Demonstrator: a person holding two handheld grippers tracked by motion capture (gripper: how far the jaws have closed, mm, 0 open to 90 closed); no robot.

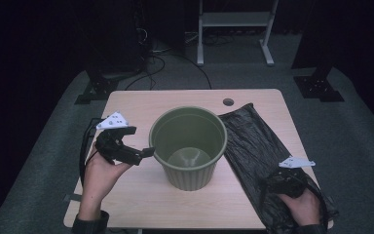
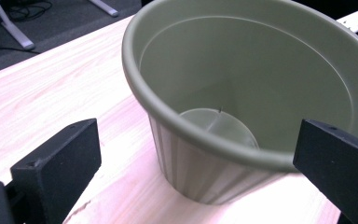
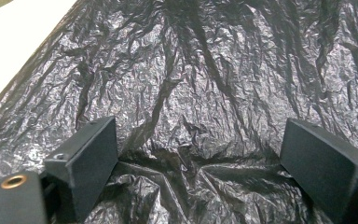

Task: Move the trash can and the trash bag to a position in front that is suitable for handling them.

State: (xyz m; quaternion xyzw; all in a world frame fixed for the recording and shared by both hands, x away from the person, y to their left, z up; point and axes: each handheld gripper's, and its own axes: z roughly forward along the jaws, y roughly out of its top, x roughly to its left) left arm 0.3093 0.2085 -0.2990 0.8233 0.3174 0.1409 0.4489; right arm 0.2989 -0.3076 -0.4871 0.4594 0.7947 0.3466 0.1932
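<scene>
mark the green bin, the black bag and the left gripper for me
Ribbed green plastic bin (image 1: 191, 176): high view, on its outer front wall.
Crinkled black plastic bag (image 1: 254, 141): high view, on the flat middle of the sheet.
Left gripper (image 1: 147, 153): high view, midway between its open fingertips, beside the bin's rim.

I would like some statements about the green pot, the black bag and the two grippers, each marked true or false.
1. The ribbed green plastic pot stands upright and empty. True.
2. The crinkled black plastic bag lines the pot. False: it lies flat on the wooden table, right of the pot.
3. The left gripper is shut on the rim. False: its jaws are open, beside the pot.
4. The right gripper is open over the bag. True.
</scene>
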